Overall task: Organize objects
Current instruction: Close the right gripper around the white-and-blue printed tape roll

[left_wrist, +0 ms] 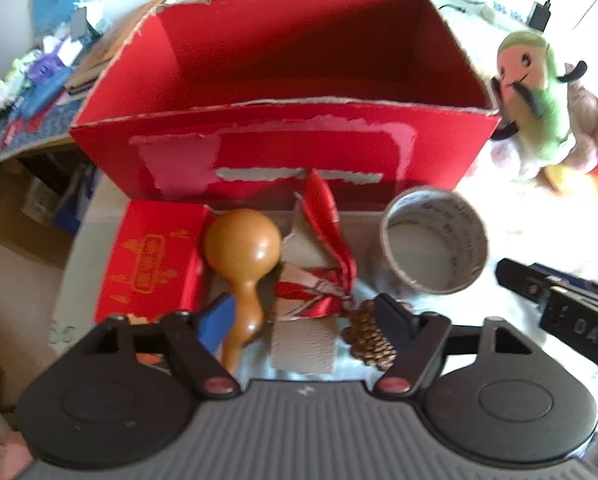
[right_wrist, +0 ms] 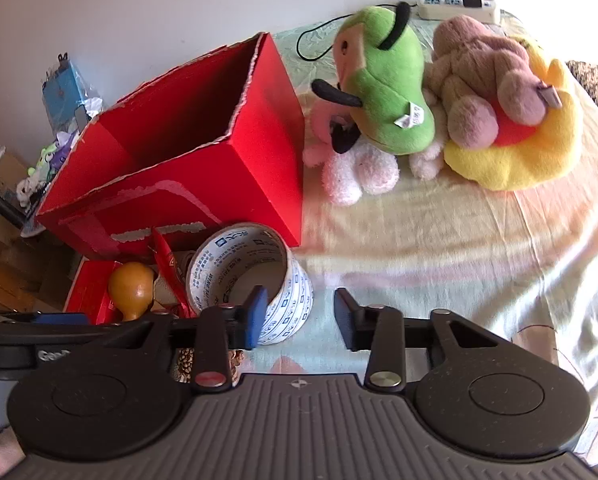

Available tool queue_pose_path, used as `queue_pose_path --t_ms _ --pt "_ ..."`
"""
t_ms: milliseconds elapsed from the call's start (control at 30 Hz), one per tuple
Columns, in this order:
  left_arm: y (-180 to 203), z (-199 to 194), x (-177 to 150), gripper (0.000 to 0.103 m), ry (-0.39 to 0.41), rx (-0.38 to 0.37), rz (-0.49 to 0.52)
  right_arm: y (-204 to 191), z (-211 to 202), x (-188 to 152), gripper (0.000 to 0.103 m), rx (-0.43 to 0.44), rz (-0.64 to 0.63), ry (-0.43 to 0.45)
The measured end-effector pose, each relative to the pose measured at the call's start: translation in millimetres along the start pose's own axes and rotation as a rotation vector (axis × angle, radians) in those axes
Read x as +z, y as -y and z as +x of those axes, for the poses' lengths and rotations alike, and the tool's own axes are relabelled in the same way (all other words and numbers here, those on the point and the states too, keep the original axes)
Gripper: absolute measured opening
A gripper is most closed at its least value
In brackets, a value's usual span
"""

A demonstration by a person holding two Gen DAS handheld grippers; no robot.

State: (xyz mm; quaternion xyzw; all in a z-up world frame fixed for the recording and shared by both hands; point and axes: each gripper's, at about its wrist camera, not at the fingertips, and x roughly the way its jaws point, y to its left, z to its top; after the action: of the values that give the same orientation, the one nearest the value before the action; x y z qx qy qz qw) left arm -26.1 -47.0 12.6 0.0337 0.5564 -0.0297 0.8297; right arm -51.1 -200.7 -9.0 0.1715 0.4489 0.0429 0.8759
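through the left wrist view my left gripper point(left_wrist: 305, 320) hangs open over a gourd point(left_wrist: 241, 264) and a half-hidden pine cone point(left_wrist: 369, 338), holding nothing, before the red box point(left_wrist: 287, 136). through the right wrist view my right gripper point(right_wrist: 301, 316) stands part open, its blue finger inside the tape roll point(right_wrist: 255, 280) without clamping; the surface under the cloth is hidden.

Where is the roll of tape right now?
The tape roll stands on end just in front of the big red box, right of the wooden gourd.

Pine cone point(left_wrist: 369, 338) partly behind fingers point(left_wrist: 395, 316)
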Motion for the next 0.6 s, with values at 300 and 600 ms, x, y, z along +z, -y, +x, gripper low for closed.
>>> queue_pose_path --t_ms 300,600 --pt "-2.3 2.1 12.3 0.041 0.011 -0.204 -0.003 0.9 10.6 8.6 0.032 0.041 0.044 0.011" --pt "5.4 25.0 32.6 0.020 -0.001 -0.259 0.081 -7.6 34.7 13.3 0.026 0.013 0.053 -0.015"
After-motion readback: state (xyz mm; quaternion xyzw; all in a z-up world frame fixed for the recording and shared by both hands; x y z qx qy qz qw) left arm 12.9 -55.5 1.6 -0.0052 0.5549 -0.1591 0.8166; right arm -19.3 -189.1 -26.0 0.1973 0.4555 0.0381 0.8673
